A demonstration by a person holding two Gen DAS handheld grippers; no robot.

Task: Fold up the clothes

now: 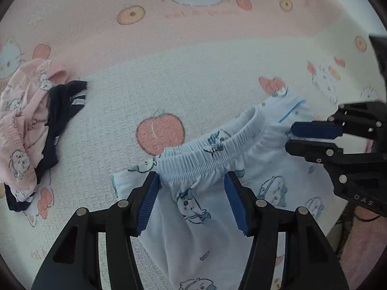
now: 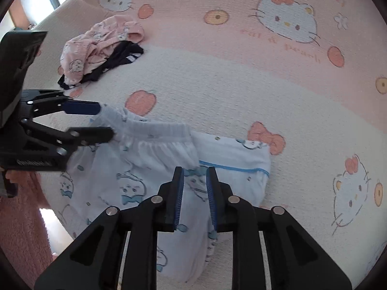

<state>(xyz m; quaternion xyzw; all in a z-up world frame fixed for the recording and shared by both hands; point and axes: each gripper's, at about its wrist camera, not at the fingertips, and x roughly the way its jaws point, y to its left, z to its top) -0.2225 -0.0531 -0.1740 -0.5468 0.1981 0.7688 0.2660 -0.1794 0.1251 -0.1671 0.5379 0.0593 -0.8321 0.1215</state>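
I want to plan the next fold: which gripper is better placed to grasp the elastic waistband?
Left. The left gripper stands open around the waistband; the right gripper is nearly closed, over plain fabric below it.

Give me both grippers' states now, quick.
Left gripper: open, fingers straddling the light blue pants waistband, not gripping.
Right gripper: slightly open above the pants, holding nothing.

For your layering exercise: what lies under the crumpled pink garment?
A dark navy garment pokes out beneath the pink garment, on the patterned bedspread. How far it extends underneath is hidden.
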